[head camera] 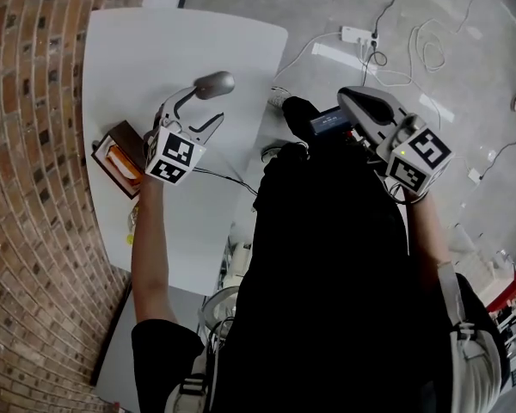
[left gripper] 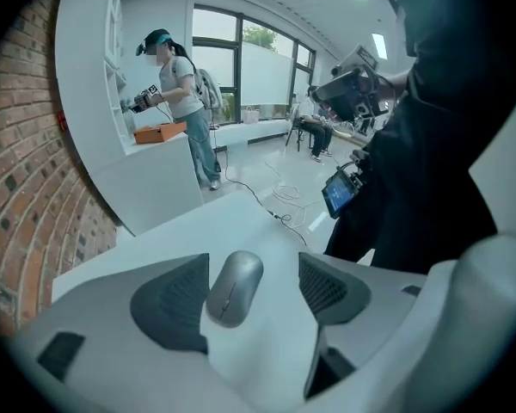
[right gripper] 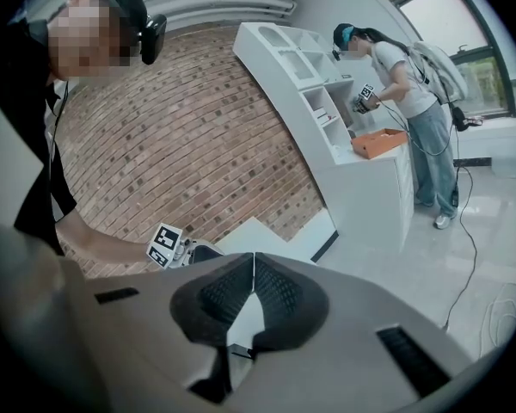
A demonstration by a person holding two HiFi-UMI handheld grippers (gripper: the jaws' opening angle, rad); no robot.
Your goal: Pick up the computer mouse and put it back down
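1. Slippage is the main risk in the head view. The mouse lies flat on the white desk, just beyond the tips of the left tool. That tool is spread wide and holds nothing. If it closes before it has come further over the mouse, only the tips would catch the rounded shell, which would probably squirt forward. The right tool is off to the side, well clear of the desk, so it poses no risk.

2. In the left gripper view the mouse sits between the open jaws of the left tool, nearer the jaw at the view's left, with a clear gap to the other. Closing from here would likely make one pad arrive first and push or spin the mouse across the desk. The mouse is a smooth, silver-grey oval, low and domed, with a thin line down its middle. It looks slick and offers little flat side to grip.

3. The right gripper view shows the right tool clenched with nothing between its pads. It plays no part for now.
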